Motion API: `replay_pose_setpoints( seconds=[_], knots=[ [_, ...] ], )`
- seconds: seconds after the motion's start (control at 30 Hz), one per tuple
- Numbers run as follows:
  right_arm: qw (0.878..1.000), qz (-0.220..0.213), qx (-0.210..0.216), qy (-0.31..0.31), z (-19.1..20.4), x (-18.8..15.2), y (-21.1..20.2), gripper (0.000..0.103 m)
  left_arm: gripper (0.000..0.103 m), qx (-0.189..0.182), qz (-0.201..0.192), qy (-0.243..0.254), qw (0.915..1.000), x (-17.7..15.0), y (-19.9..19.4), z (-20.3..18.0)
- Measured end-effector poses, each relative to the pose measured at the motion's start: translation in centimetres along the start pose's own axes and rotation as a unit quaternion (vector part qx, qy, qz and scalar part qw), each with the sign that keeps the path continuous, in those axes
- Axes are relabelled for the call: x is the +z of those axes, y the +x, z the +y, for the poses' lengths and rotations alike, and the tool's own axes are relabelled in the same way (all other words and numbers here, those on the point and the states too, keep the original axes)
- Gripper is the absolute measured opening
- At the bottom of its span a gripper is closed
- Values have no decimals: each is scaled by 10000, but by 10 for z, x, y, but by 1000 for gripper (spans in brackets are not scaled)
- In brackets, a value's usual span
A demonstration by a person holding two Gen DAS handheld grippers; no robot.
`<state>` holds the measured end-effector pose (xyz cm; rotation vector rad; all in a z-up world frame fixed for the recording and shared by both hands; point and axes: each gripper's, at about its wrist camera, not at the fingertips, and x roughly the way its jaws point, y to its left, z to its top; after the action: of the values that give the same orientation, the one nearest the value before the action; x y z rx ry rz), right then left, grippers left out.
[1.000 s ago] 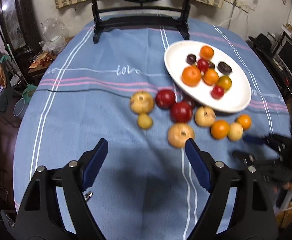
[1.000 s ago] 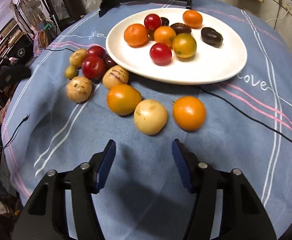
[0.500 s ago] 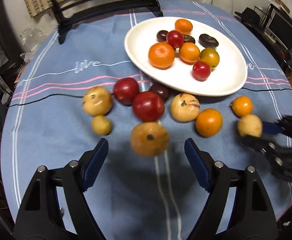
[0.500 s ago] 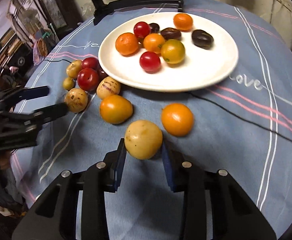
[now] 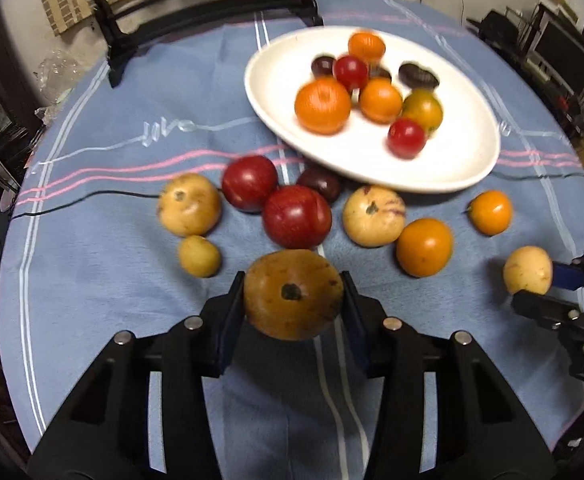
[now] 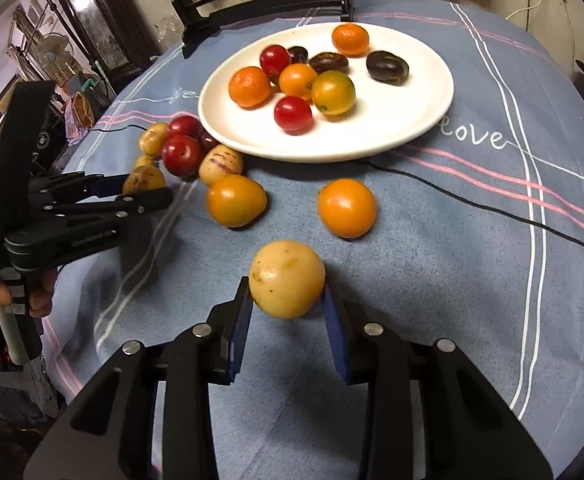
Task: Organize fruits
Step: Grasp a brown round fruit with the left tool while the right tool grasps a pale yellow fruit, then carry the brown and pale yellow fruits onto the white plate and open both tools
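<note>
A white plate at the back right holds several small orange, red and dark fruits. In front of it, several loose fruits lie on the blue cloth, among them a red one and an orange one. My left gripper is closing, and its blue pads touch both sides of a brown-yellow round fruit. My right gripper is shut on a pale yellow fruit, near an orange fruit. The left wrist view shows that same yellow fruit at the far right.
A black wooden stand rises at the table's far edge. A thin black cable crosses the cloth. Shelves and clutter surround the round table. A person's hand grips the left tool's handle.
Both grippers came forward to the loose fruits. The right jaws narrowed onto the pale yellow fruit first. The left jaws then narrowed around the brown-yellow fruit.
</note>
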<state>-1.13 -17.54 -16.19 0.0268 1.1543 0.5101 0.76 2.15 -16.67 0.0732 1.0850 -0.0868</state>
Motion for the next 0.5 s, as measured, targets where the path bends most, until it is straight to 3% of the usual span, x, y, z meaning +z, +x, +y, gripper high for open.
replay_pose_setpoints(
  seconds=[0.17, 0.5],
  knots=[
    [9994, -290, 16, -174, 12, 12, -23, 35, 46, -4, -506, -5, 9987, 15, -45, -1],
    [9868, -1519, 58, -558, 26, 81, -114, 35, 46, -151, -1497, 261, 9883, 90, -125, -23]
  ],
)
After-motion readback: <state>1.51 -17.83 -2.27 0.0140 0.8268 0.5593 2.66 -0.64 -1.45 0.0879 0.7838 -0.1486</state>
